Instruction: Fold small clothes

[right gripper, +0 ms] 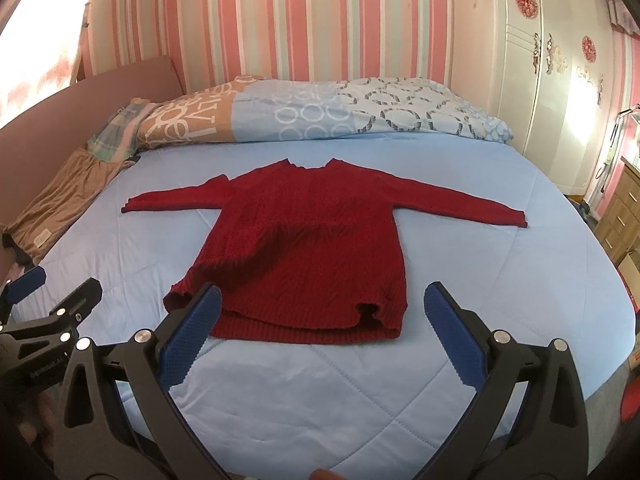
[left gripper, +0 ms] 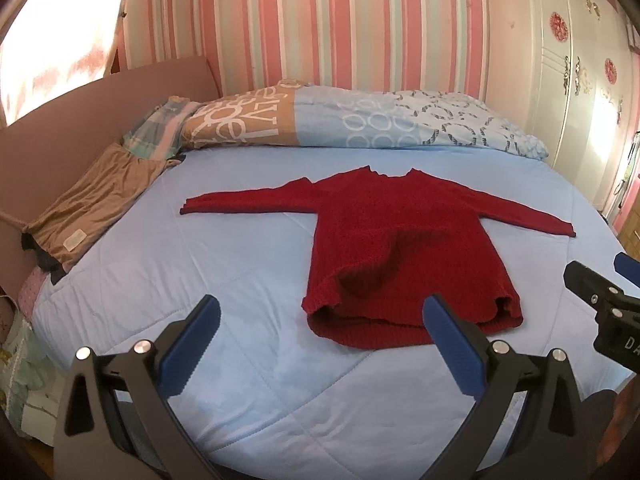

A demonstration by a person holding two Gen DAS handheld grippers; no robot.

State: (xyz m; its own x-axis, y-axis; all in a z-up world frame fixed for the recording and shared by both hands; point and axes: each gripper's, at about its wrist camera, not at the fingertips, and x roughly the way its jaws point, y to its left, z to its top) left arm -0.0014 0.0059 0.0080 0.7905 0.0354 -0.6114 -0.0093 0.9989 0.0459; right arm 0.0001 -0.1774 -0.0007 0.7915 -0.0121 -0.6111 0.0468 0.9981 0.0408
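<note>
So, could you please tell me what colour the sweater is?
Dark red sweater, clearest in the right wrist view.

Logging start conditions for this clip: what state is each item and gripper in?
Red sweater: spread flat on the blue quilt, sleeves out, unfolded, hem slightly rumpled.
Left gripper: open, holding nothing, short of the hem.
Right gripper: open, holding nothing, short of the hem.
Brown garment: lying at the bed's left edge, partly folded.
Patterned duvet: bunched along the far side of the bed.

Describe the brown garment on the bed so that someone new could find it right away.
Start at the light blue bed cover, then go to its left edge below the patterned pillows. The folded brown garment lies there, unlike the red sweater spread flat mid-bed.
</note>
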